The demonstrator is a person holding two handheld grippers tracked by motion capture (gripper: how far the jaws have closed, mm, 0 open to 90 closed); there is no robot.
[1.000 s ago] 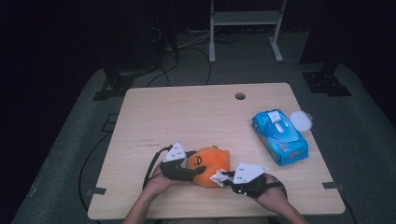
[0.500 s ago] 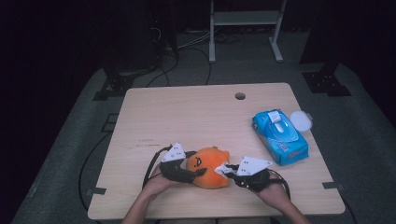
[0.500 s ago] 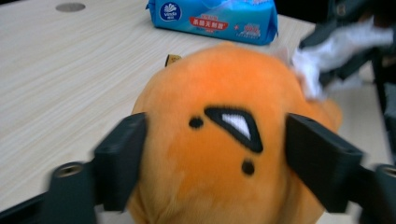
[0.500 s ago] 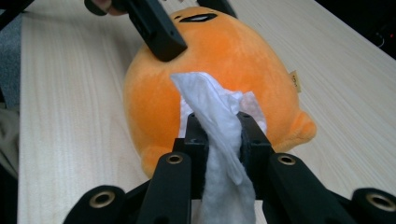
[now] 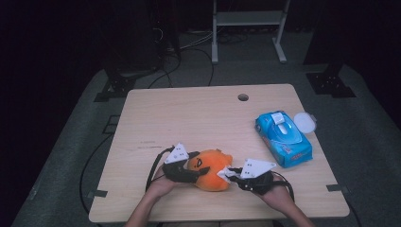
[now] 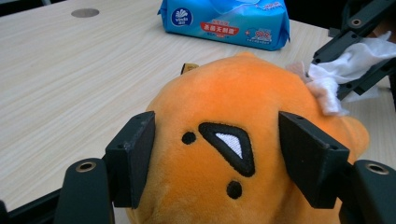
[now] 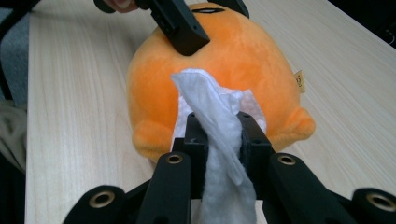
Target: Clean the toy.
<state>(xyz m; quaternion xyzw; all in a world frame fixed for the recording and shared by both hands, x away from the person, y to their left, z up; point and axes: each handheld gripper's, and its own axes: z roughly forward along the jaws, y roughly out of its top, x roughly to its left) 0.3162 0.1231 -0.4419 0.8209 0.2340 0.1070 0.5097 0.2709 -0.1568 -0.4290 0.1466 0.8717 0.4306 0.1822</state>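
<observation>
Taking the orange plush toy (image 5: 212, 169) as landmark, which lies on the wooden table (image 5: 198, 118) near its front edge and a little left of centre: directly at the toy's left side stands the left gripper (image 5: 190, 166), borne by the person's left hand (image 5: 158, 187) and aimed rightward at the toy. In the left gripper view the two black jaws flank the toy's embroidered face, one pad on each side of the plush body, and press against the fabric; these jaws have just been closing, with the toy between them, so the grip is a moderately narrow clamp on the toy. The toy rests on the tabletop, its face turned toward the left gripper and its rounded back and small feet toward the right. Directly at the toy's right side is the right gripper (image 5: 226, 173), in the person's right hand (image 5: 279, 196), its jaws drawn nearly together on a white wet wipe (image 7: 219, 140); in the right gripper view the wipe stands up between the pads and its free end lies against the toy's back. Farther right of the toy, and well apart from it, a blue pack of wet wipes (image 5: 283, 137) lies with its round white lid (image 5: 304, 122) swung open beside it.
</observation>
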